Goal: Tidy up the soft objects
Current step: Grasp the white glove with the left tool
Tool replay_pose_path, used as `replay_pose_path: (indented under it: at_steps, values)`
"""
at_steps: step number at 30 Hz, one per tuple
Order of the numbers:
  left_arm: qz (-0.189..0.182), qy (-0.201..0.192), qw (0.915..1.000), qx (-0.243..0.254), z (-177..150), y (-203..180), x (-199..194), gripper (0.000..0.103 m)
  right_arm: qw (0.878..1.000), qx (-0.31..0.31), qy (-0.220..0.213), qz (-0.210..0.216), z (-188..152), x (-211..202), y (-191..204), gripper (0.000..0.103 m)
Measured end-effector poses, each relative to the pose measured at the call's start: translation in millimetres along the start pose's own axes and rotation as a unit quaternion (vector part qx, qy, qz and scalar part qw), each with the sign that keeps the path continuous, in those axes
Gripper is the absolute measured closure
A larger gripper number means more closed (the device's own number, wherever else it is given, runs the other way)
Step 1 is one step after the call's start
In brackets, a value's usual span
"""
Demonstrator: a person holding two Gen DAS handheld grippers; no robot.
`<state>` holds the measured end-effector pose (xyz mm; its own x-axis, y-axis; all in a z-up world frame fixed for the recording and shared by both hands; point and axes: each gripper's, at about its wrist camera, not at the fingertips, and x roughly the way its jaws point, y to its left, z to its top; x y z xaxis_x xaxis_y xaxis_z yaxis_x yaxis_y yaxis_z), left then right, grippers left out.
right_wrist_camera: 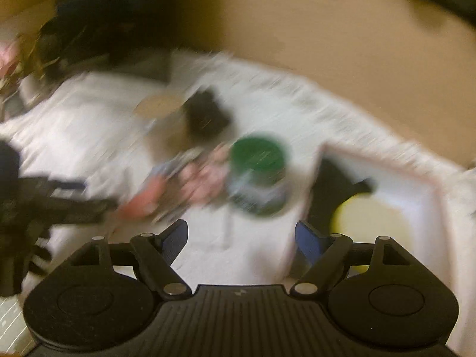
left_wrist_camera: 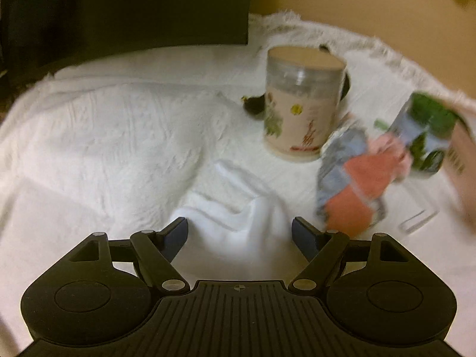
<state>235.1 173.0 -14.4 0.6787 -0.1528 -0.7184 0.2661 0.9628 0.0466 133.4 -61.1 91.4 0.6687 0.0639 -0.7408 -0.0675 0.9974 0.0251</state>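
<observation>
My left gripper (left_wrist_camera: 239, 232) is open, its jaws on either side of a bunched white cloth (left_wrist_camera: 238, 226) lying on the white bedspread (left_wrist_camera: 104, 136). A grey and orange-pink soft item (left_wrist_camera: 354, 178) lies to its right; it also shows in the blurred right wrist view (right_wrist_camera: 166, 187). A small black item (left_wrist_camera: 253, 105) lies behind the decorated canister (left_wrist_camera: 303, 101). My right gripper (right_wrist_camera: 241, 235) is open and empty above the bedspread. To its right stands a white box (right_wrist_camera: 386, 196) with a black item (right_wrist_camera: 333, 190) and a yellow item (right_wrist_camera: 357, 211) inside. My left gripper shows at the left of the right wrist view (right_wrist_camera: 59, 199).
A green-lidded canister (left_wrist_camera: 428, 131) stands to the right of the decorated one, and shows in the right wrist view (right_wrist_camera: 258, 172). A dark cabinet (left_wrist_camera: 125, 9) stands at the back left. A tan wall (right_wrist_camera: 327, 44) runs behind the bed. A dark item (right_wrist_camera: 205, 116) lies behind the canisters.
</observation>
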Motion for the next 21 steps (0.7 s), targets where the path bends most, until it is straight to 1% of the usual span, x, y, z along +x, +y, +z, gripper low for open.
replay_pose_path:
  at_steps: [2, 4, 6, 8, 9, 12, 14, 16, 17, 21]
  values:
    - [0.006, -0.002, 1.0000, 0.002, -2.5, 6.8, 0.2, 0.019, 1.000, -0.006, 0.019, 0.005, -11.7, 13.5, 11.3, 0.023]
    - [0.010, 0.001, 0.9999, -0.005, -2.8, 14.0, 1.6, 0.018, 0.999, -0.011, 0.032, 0.000, -21.2, 23.9, 17.8, 0.023]
    - [-0.009, 0.008, 0.9996, -0.026, -2.2, 20.2, 3.6, 0.019, 0.999, -0.013, 0.037, -0.004, -28.2, 33.2, 18.6, 0.023]
    - [-0.036, 0.012, 0.9985, -0.038, 0.1, 19.7, 4.7, 0.019, 0.999, -0.013, 0.043, -0.013, -33.8, 41.5, 20.0, 0.022]
    - [-0.050, 0.011, 0.9979, -0.040, 0.4, 18.3, 3.3, 0.019, 0.999, -0.018, 0.037, -0.014, -36.4, 43.7, 21.7, 0.020]
    - [-0.081, 0.010, 0.9961, -0.034, 0.9, 6.9, 2.6, 0.019, 0.998, -0.040, 0.032, -0.026, -43.1, 46.0, 31.2, 0.018]
    - [-0.073, 0.007, 0.9972, -0.016, 0.3, -2.2, 4.1, 0.019, 0.997, -0.046, 0.046, -0.028, -45.6, 52.3, 34.4, 0.018]
    - [-0.067, 0.007, 0.9977, -0.005, -0.4, -5.9, 4.9, 0.018, 0.997, -0.035, 0.064, -0.025, -48.0, 61.5, 34.1, 0.017]
    - [-0.067, 0.008, 0.9977, -0.004, -0.6, -5.9, 5.0, 0.018, 0.998, -0.020, 0.058, -0.022, -50.3, 61.5, 31.6, 0.015]
    - [-0.062, 0.012, 0.9980, 0.001, -1.1, -5.7, 4.5, 0.018, 0.998, 0.016, 0.059, -0.018, -55.2, 64.3, 21.4, 0.006]
